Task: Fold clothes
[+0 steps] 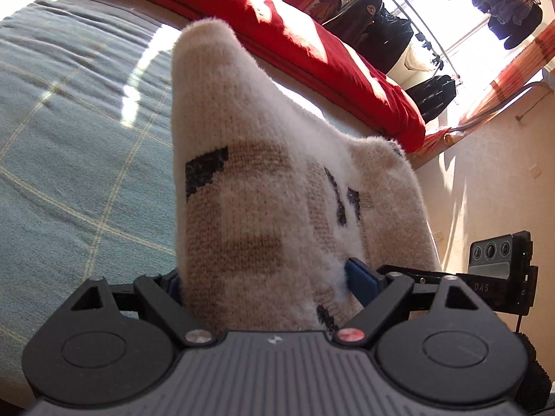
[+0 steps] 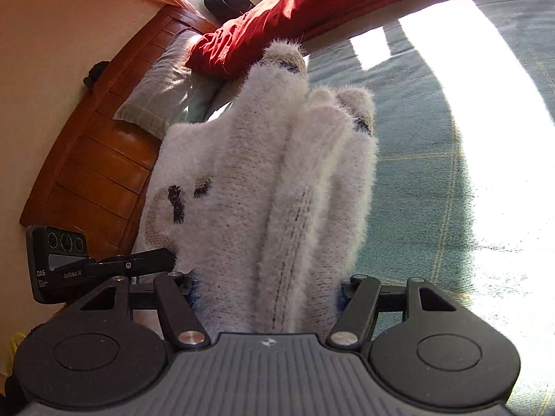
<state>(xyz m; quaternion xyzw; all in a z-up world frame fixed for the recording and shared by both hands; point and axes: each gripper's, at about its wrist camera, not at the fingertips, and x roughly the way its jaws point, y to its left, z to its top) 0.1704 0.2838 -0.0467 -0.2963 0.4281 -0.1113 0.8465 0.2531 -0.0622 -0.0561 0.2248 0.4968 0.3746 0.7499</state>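
Left gripper point(image 1: 274, 277): jaws clamped on a thick bunch of the fuzzy white knit sweater point(image 1: 263, 187). Cloth fills the whole gap between the fingers and rises ahead of them in a tall peak with tan and black pattern blocks. A blue pad point(image 1: 360, 279) shows at the cloth's right side.

Right gripper point(image 2: 267, 287): jaws likewise gripping the sweater point(image 2: 263, 180), gathered in folds between the fingers and standing up beyond them.

Past both grippers' fingertips, below the cloth: blue-green bedspread point(image 1: 69, 138), red duvet point(image 1: 295, 34) beyond.
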